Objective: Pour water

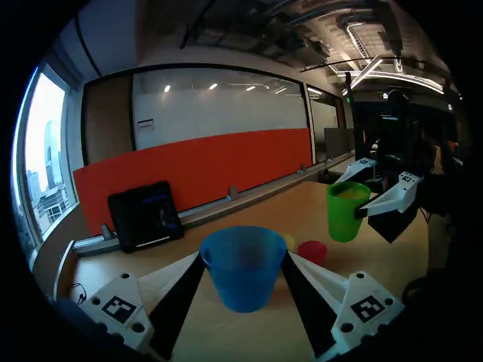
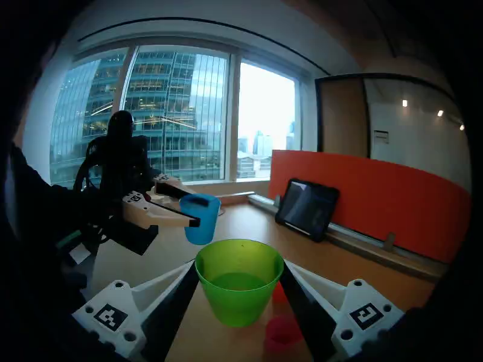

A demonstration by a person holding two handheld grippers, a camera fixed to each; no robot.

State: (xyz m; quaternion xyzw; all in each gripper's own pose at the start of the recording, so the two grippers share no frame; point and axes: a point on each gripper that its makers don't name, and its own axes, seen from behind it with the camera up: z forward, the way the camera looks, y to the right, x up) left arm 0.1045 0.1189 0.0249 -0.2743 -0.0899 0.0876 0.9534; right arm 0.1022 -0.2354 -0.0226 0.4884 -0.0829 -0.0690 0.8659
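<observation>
I hold both cups upright over the pale wooden desk (image 1: 284, 208), apart from each other, so nothing spills before the tip. My left gripper (image 1: 243, 259) is clamped on the smooth, tapered, translucent blue plastic cup (image 1: 243, 286) close in front. My right gripper (image 2: 239, 268) squeezes the matching translucent green plastic cup (image 2: 239, 308), where the water sits low, and I judge the blue one ready to receive.
</observation>
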